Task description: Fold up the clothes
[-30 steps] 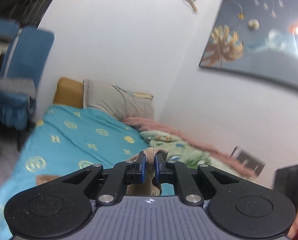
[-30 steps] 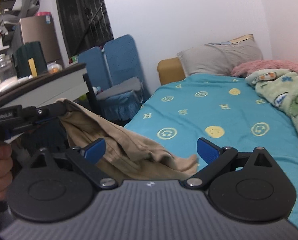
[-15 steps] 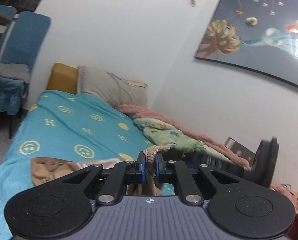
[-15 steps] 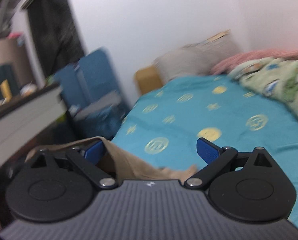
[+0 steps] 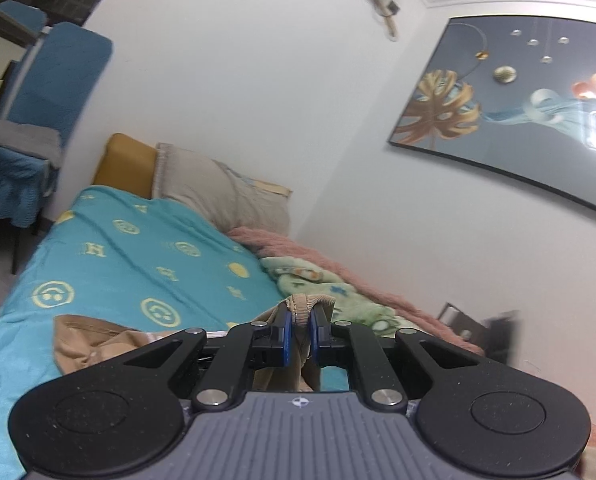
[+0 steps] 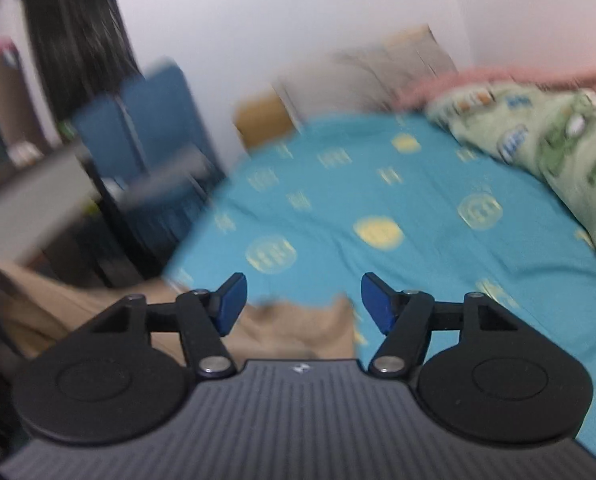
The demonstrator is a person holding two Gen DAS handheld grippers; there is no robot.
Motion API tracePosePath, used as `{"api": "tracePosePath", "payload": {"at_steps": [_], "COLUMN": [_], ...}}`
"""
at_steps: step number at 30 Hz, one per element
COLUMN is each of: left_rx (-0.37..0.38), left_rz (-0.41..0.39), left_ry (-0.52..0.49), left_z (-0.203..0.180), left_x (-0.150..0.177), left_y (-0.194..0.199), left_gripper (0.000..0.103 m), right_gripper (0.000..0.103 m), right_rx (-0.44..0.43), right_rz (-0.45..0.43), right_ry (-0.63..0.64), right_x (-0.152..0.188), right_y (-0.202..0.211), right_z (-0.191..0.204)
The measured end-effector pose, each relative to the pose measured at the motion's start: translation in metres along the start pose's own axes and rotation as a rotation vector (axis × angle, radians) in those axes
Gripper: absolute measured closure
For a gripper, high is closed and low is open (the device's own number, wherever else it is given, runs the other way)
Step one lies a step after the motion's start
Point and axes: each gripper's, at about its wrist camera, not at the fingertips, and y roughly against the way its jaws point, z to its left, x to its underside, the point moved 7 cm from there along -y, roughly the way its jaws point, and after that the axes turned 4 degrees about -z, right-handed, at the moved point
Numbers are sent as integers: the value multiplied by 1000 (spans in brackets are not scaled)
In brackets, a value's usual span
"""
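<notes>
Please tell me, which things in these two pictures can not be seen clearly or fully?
- Tan garment: in the left wrist view the left claw, shut on a fold, hides its middle.
- Same garment in the right wrist view: blurred, and partly covered by the closing right claw, whose pads do not yet press it.
- Chair: motion blur.
- Wall picture: cut by the right edge.

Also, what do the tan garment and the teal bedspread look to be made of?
Tan garment: soft matte woven cloth, probably cotton; it creases and bunches limply, with a thick stitched hem pinched in the left gripper. Teal bedspread: thin, smooth printed fabric, lying flat with shallow wrinkles.
</notes>
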Motion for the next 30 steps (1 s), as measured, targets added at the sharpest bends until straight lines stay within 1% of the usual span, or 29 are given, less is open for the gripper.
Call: {"api": "tracePosePath", "payload": {"at_steps": [2,3,5,7,10,14,16,17,19,22,25,26,27,28,30], "left_rx": [-19,-28,-38,-45,-46,-18,7,18,26,30,43,46,48,48,43], "left_rz": [7,10,18,28,42,41,-2,-17,-19,-3,0,-1,-2,-2,-7], "left_ry": [-5,-8,-14,-21,-36,-44,-43,-32,-23,-20,-12,-6,0,7,20], "left_z": [1,1,1,0,-4,-12,-18,-19,-20,-20,-20,-20,-19,-18,-15], "left_x": [1,2,4,6,9,13,11,9,9,12,12,12,12,11,10], "left_y": [0,0,-2,-4,-4,-2,4,7,7,6,7,8,8,9,10], "left_gripper": [93,93,93,93,93,93,93,93,93,93,93,93,93,93,93], "right_gripper": [35,32,29,29,30,30,30,27,27,28,29,30,41,48,89], "right_rx": [-104,-153,-212,-263,-220,-104,-28,15,35,32,-46,-73,-108,-137,-137], "right_rz": [-8,-2,31,63,82,153,197,225,251,183,18,-31,-50,-61,-1], "right_ry": [-11,-6,48,101,154,58,-1,-38,-128,-197,-173,-162,-136,-111,-73], "right_x": [-1,1,12,22,32,39,45,48,52,41,18,11,8,6,13], "right_y": [15,20,27,33,29,5,-5,-11,-14,-7,5,9,6,2,-16], "right_z": [14,22,38,53,60,35,16,3,-12,-18,-5,0,6,12,19]}}
